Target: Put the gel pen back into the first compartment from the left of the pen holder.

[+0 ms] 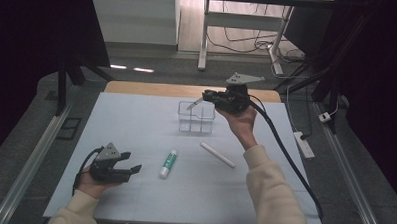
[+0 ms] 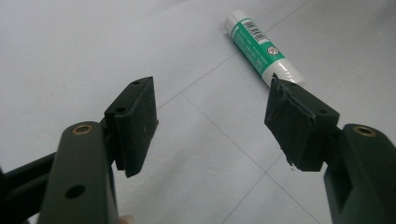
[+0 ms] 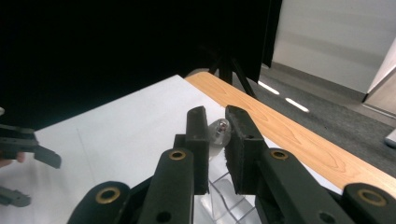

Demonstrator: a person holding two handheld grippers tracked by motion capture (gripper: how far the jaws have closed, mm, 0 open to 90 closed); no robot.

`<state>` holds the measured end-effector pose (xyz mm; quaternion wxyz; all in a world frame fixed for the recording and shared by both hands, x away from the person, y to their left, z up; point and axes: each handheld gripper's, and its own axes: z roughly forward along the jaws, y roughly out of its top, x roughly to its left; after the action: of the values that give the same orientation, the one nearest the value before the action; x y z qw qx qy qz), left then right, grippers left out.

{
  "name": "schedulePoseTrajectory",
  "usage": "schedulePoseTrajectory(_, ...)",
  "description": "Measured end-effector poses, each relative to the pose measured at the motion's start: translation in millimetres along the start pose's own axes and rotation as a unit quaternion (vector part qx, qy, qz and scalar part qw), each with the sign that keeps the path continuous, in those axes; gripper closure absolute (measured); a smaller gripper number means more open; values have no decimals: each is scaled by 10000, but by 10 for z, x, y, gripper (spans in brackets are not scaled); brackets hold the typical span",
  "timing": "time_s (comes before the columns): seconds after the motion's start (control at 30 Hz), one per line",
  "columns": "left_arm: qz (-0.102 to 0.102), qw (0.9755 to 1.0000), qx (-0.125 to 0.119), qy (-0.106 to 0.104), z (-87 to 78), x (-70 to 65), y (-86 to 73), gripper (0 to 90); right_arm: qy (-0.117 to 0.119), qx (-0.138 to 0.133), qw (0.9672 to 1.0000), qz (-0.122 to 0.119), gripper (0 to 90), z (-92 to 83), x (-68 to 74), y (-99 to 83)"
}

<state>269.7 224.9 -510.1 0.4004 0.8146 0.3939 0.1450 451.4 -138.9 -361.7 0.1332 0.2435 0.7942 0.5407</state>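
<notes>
Clear organiser below right claw; we clench thin silvery pen, may slip, miss compartment. Left claw released.

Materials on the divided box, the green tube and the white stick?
Divided box: clear hard plastic, likely acrylic; the table shows through its walls. Green tube: soft glossy plastic with printed label, probably. White stick: matte, plain; plastic or chalk, can't tell.
</notes>
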Motion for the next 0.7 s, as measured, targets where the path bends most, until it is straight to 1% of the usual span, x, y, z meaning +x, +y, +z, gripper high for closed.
schedulePoseTrajectory(0.13, -2, 10000, -3, 2, -1, 4, -1, 344, -55, 116, 9999, -14, 789, 83, -27, 33)
schedulePoseTrajectory(0.23, -11, 10000, 6, -8, 2, 8, -2, 344, -67, 150, 9999, 22, 788, 136, -58, 33)
schedulePoseTrajectory(0.27, -17, 10000, 16, -20, 4, 11, -2, 344, -61, 160, 9999, 21, 788, 159, -69, 27)
schedulePoseTrajectory(0.43, -20, 10000, 32, -14, 10, 20, -6, 342, -70, 398, 9991, 88, 786, 296, -133, -19)
schedulePoseTrajectory(0.57, -24, 10000, 56, -9, 20, 28, -9, 341, -21, 486, 9988, 106, 776, 413, -158, -60)
schedulePoseTrajectory(0.6, -19, 10000, 61, -6, 20, 29, -10, 341, -4, 503, 9987, 114, 726, 442, -160, -70)
schedulePoseTrajectory(0.67, -19, 10000, 52, -10, 16, 32, -12, 341, -32, 464, 9988, 135, 591, 482, -159, -86)
schedulePoseTrajectory(0.7, -29, 10000, 46, -14, 14, 34, -13, 341, -73, 481, 9988, 108, 554, 488, -154, -95)
